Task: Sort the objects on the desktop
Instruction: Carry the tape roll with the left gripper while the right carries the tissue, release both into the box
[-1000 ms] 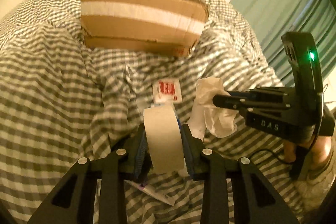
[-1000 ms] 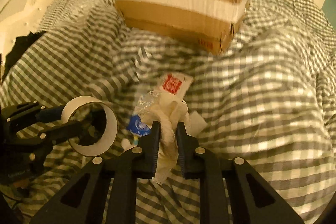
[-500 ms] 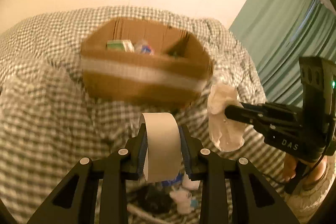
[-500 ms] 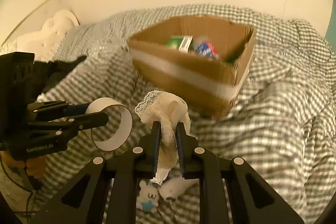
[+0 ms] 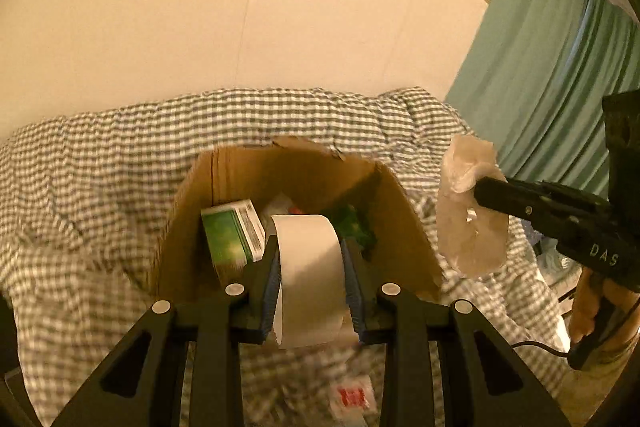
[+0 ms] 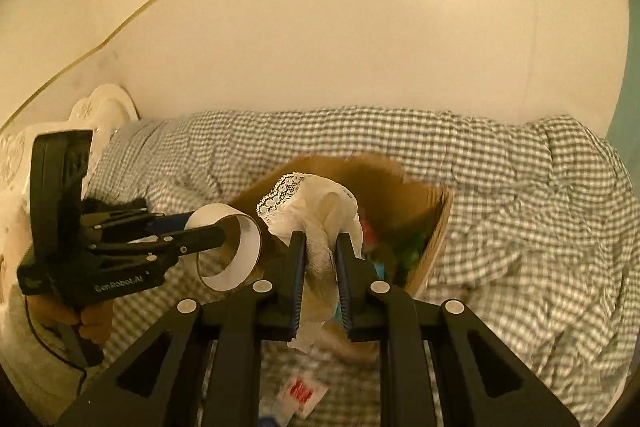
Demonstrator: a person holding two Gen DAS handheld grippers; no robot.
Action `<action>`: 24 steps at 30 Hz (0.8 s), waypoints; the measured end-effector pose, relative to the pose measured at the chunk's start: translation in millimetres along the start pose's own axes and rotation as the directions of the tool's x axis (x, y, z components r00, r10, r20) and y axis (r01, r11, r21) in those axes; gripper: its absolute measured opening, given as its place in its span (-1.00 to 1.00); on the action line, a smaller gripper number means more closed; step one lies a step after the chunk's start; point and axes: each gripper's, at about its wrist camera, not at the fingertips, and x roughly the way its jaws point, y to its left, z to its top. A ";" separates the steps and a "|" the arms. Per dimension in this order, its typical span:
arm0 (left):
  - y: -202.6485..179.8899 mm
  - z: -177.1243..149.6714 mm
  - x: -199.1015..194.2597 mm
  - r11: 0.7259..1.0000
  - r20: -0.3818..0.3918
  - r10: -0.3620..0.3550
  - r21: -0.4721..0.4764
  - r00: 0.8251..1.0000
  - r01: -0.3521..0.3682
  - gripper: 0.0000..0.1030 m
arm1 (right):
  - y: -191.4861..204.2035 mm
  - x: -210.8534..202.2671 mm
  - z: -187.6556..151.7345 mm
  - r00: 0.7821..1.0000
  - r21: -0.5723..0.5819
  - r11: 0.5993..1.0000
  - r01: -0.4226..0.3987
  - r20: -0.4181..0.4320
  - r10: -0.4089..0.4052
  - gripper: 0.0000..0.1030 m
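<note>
L claw [image 5: 311, 267] is clamped on the white tape roll [image 5: 310, 275] w/ the open cardboard box [image 5: 404, 227] right behind it at 12 o'clock; only this view shows the green carton [image 5: 232, 235] inside. R claw [image 6: 319, 267] is pinched nearly closed on a lace-edged white cloth [image 6: 316, 203], box behind. R view alone shows the roll's hollow core [image 6: 230, 247] at 9 o'clock, plus a red-print sachet [image 6: 298, 393] on the checked bedding [image 6: 520, 187] at 6.

Cardboard box [image 5: 400, 219] on the bed [image 5: 100, 187], wall behind; green carton [image 5: 232, 239] inside at the box's left. Left tool [image 5: 310, 267] near side of box, roll of tape [image 5: 310, 275] between its fingers. Right tool [image 6: 319, 283] to its right, lace cloth [image 6: 316, 203] between its fingers. Sachet [image 6: 298, 393] on bed nearest.
</note>
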 end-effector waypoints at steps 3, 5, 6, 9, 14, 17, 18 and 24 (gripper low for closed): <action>12.6 12.7 28.1 1.000 -0.021 0.001 -0.021 1.000 -0.002 -0.41 | -13.8 30.5 16.8 1.000 0.008 1.000 0.015 -0.021 -0.015 -0.71; 18.9 18.5 48.3 0.999 -0.042 -0.003 -0.038 0.999 0.002 -0.41 | -22.4 54.0 20.9 0.998 0.015 1.000 0.022 -0.050 -0.021 -0.71; 20.0 19.4 56.6 0.999 -0.047 0.001 -0.033 0.999 -0.002 -0.41 | -28.1 67.7 22.0 0.997 0.024 0.999 0.028 -0.069 -0.026 -0.71; 14.6 16.1 80.0 0.997 -0.054 0.069 0.019 0.996 -0.069 -0.41 | -40.5 101.7 18.5 0.992 0.041 0.998 0.037 -0.119 -0.032 -0.71; 10.4 5.6 100.5 1.000 -0.064 0.030 0.004 0.998 -0.030 -0.40 | -60.5 127.7 8.7 0.985 0.078 0.996 0.050 -0.169 -0.036 -0.66; 9.0 0.9 104.9 0.997 -0.092 0.074 0.009 0.993 -0.073 -0.12 | -66.0 125.3 6.8 0.984 0.081 0.993 0.091 -0.159 -0.078 0.02; 9.2 0.3 103.0 0.996 -0.095 0.084 0.006 0.992 -0.083 0.26 | -67.4 121.2 7.4 0.985 0.079 0.991 0.109 -0.140 -0.097 0.10; 4.9 0.4 68.9 0.990 -0.044 0.136 -0.025 0.990 -0.137 0.58 | -61.8 86.1 11.7 0.994 0.089 0.992 0.087 -0.074 -0.080 0.13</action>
